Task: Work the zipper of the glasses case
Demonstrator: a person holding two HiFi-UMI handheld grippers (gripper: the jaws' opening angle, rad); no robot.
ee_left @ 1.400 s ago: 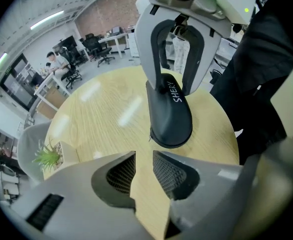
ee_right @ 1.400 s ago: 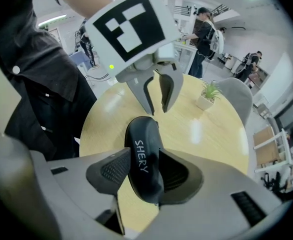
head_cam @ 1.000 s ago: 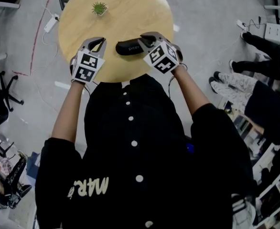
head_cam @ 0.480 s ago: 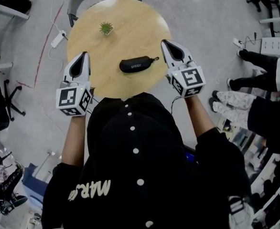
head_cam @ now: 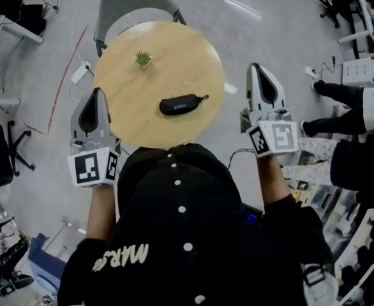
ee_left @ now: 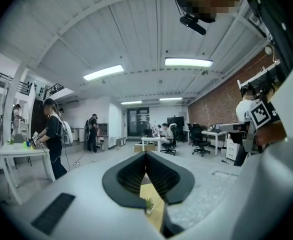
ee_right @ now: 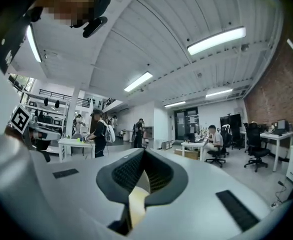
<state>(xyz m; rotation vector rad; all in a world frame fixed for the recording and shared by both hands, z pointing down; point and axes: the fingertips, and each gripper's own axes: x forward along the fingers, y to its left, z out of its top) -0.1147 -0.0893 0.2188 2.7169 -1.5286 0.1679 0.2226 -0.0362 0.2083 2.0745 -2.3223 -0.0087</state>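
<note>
The black glasses case [head_cam: 182,104] lies alone on the round wooden table [head_cam: 129,107], its zipper pull at the right end. My left gripper [head_cam: 97,93] is held up off the table's left edge, its jaws shut and empty. My right gripper [head_cam: 258,69] is held up off the table's right edge, also shut on nothing. Both point level across the room. In the left gripper view the gripper [ee_left: 146,156] has its pads meeting, with a slice of table below. The right gripper [ee_right: 144,154] looks the same in its own view.
A small potted plant [head_cam: 143,58] stands at the back of the table. A grey chair [head_cam: 133,5] sits behind the table. A power strip [head_cam: 80,73] and cables lie on the floor to the left. People [head_cam: 359,101] stand and sit at the right.
Both grippers have lifted away from the case and spread out past the table's sides, tilting up to level. The case stays on the table. The head view has risen.
</note>
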